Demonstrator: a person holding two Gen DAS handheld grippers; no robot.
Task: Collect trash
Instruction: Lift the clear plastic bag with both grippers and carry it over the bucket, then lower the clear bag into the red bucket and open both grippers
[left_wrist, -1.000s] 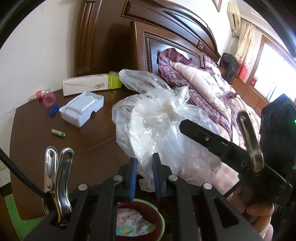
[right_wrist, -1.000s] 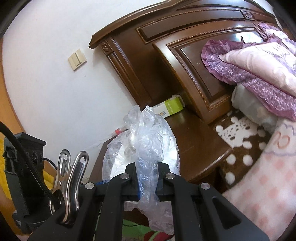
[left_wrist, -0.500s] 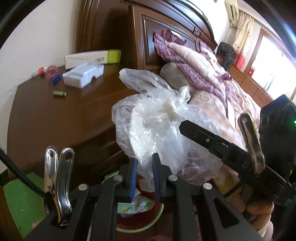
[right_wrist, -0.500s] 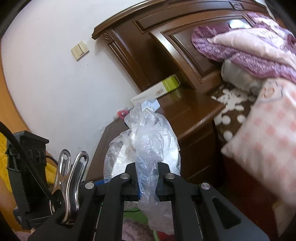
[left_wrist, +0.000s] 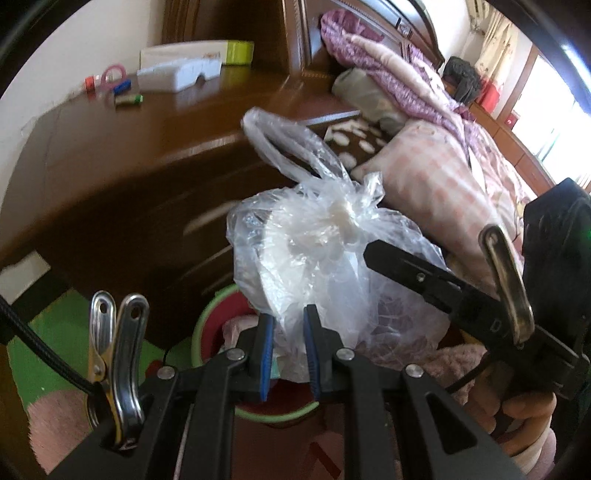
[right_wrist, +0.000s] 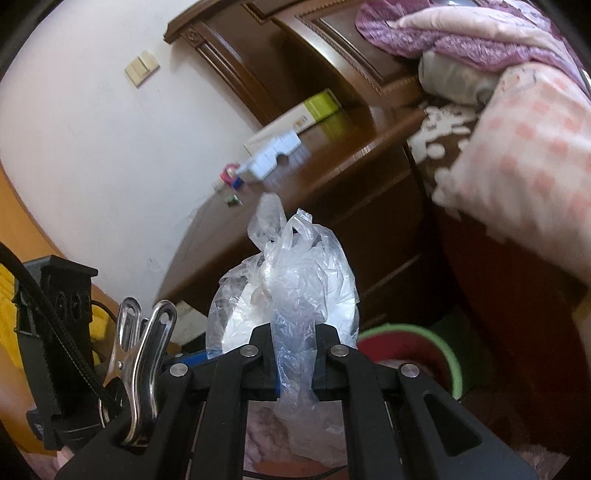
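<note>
On the left, the worktop (left_wrist: 122, 155) carries one long box (left_wrist: 195, 53), one white tray (left_wrist: 177, 74) and a few small bits, well apart from the action. The left gripper (left_wrist: 288, 354) has its fingers narrow, pinching the lower film of one knotted clear plastic bag (left_wrist: 325, 258), which hangs just ahead of them, long axis roughly upright. Directly below sits one green-rimmed bin (left_wrist: 207, 325), so the drop looks nearly lined up. To the right, the right gripper (right_wrist: 295, 365) is clamped on the bag's side film; both hold equally close.
</note>
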